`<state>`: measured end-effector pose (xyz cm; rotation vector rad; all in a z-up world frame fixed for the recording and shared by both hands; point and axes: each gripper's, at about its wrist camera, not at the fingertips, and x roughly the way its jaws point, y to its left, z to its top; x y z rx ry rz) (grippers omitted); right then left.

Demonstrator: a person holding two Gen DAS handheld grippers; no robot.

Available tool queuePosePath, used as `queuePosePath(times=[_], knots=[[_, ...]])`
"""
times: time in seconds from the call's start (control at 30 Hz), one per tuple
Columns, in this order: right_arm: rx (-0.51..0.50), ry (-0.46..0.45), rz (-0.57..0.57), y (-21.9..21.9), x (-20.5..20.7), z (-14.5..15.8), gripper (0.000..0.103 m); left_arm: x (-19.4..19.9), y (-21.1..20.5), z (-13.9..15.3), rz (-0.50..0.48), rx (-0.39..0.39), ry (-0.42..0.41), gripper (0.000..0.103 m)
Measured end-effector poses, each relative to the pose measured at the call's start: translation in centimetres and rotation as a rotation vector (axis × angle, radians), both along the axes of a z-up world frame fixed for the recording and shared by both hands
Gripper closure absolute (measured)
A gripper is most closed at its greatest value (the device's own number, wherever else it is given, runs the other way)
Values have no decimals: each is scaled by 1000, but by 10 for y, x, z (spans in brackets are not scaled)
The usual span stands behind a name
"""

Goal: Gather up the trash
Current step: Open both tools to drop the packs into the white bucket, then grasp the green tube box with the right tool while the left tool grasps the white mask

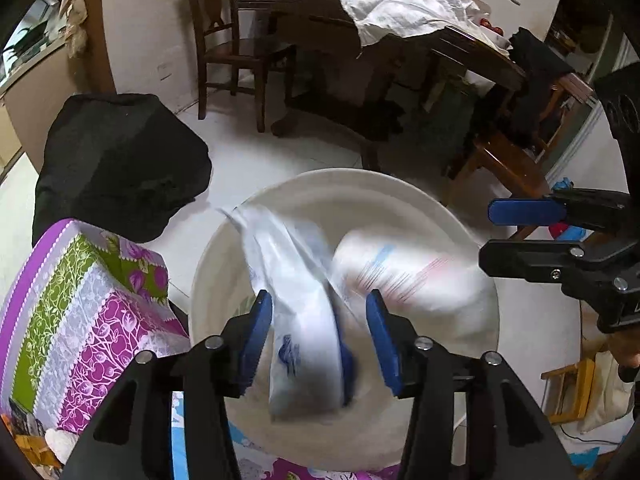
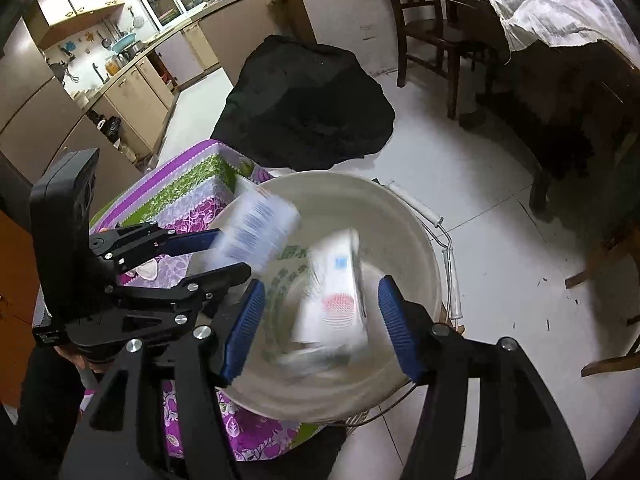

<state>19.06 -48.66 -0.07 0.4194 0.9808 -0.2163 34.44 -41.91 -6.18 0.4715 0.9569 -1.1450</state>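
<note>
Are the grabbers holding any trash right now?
No. Both are open: a blurred white wrapper sits loose inside the left gripper, a white box inside the right gripper, both over the white bucket.

Home interior, wooden dining table (image 1: 400, 52) and chair (image 1: 232, 40), kitchen cabinets (image 2: 132, 96), tiled floor (image 2: 480, 200)

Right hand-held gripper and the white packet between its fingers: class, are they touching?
Apart. The right wrist view shows the blurred white packet over the bucket, with a gap to each finger of the open right hand-held gripper.
</note>
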Motion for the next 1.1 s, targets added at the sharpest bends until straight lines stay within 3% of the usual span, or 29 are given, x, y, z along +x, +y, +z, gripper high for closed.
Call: queuePosePath(times=[0.3, 0.47, 0.6, 0.63, 0.73, 0.8, 0.87, 0.93, 1.1], knots=[[-33, 1, -5, 7, 0, 0, 46, 4, 7, 1, 32, -10, -16, 48], [-43, 7, 1, 14, 2, -4, 46, -5, 11, 6, 45, -34, -74, 24], [-84, -3, -5, 19, 2, -4, 46, -9, 17, 10, 74, -69, -85, 12], [-106, -22, -17, 21, 0, -2, 45, -9, 20, 11, 94, -87, -88, 6], [-147, -89, -49, 24, -7, 3, 27, -10, 31, 13, 128, -134, -82, 5], [-192, -179, -79, 28, -19, 11, 12, -12, 42, 14, 139, -177, -60, 5], [-240, -272, -100, 36, -32, 17, 6, -16, 58, 18, 150, -246, -47, 5], [-281, -340, -104, 45, -43, 21, 6, -24, 75, 24, 184, -297, -93, 5], [-335, -431, -76, 77, -61, 25, 6, -57, 128, 43, 299, -380, -296, 5]])
